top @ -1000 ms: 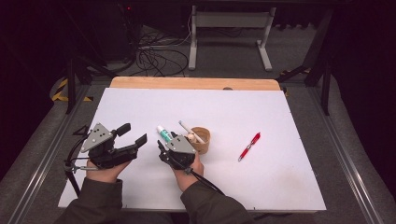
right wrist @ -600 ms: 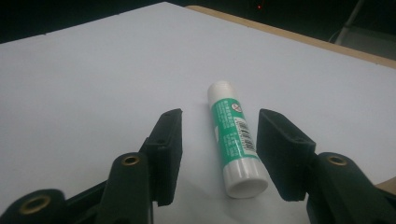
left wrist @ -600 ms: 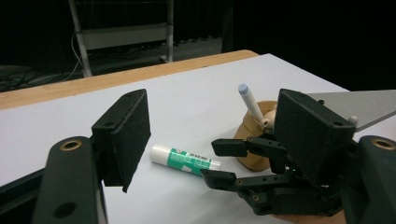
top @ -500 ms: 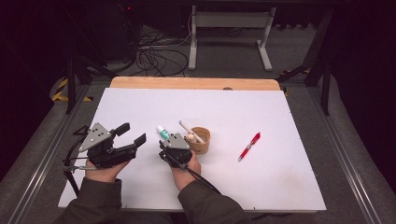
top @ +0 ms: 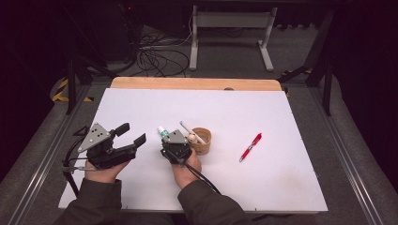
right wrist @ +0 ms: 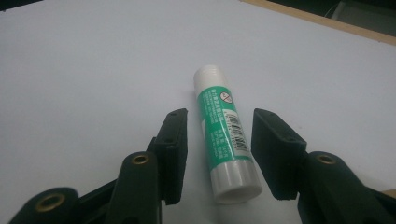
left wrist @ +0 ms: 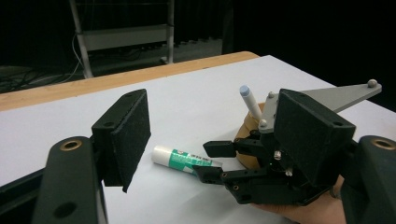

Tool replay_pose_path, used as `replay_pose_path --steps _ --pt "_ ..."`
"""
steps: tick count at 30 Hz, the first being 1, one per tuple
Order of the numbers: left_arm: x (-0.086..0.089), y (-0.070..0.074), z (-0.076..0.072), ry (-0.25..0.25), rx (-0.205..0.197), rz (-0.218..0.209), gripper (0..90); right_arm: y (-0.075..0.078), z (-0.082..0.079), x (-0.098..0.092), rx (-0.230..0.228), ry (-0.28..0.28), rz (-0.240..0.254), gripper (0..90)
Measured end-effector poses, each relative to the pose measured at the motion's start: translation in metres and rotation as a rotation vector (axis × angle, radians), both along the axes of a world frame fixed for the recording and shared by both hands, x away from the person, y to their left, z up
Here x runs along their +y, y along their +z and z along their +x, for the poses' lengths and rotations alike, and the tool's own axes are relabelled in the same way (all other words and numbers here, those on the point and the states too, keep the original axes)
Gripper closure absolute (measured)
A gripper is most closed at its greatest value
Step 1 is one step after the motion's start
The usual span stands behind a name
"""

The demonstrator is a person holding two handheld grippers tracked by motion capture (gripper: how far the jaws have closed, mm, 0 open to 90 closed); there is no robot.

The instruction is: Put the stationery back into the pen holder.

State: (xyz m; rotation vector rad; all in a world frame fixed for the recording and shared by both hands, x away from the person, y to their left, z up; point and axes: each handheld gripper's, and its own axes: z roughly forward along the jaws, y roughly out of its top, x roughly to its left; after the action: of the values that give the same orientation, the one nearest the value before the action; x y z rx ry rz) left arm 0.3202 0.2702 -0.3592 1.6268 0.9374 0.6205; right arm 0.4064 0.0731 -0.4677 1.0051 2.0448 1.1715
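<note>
Right gripper view puts the glue stick (right wrist: 226, 140) between our closing right tongs (right wrist: 219, 154), pads not yet touching; left tongs (top: 131, 136) gape empty. Next we squeeze, then lift.

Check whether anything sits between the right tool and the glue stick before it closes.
Nothing visible does. The glue stick lies flat on the white table, already between the jaws of the right tool, which have just been closing, with bare gaps at both sides. The wooden cup stands beside it, clear of the jaws.

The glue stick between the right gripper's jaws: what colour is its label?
Green, on a white tube; the glue stick shows best in the right gripper view.
</note>
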Motion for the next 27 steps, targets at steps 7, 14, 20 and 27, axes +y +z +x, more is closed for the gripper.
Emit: replay_pose_path --steps 7,14,20,27 --pt "-0.0001 -0.0002 0.0003 -0.001 -0.002 0.002 28.1 -0.0003 0.0039 0.0026 0.026 -0.003 -0.014 57.1" --pt "0.0002 -0.0002 0.0002 0.001 0.003 0.000 28.1 -0.0007 0.0063 0.0052 0.039 -0.003 -0.029 57.9" --pt "0.0002 -0.0001 0.0002 0.000 0.001 0.000 28.1 -0.0009 0.0072 0.0064 0.048 0.005 -0.038 60.2" --pt "-0.0002 -0.0004 0.0005 -0.002 -0.002 0.001 28.1 -0.0012 0.0076 0.0072 0.056 0.016 -0.044 61.7"
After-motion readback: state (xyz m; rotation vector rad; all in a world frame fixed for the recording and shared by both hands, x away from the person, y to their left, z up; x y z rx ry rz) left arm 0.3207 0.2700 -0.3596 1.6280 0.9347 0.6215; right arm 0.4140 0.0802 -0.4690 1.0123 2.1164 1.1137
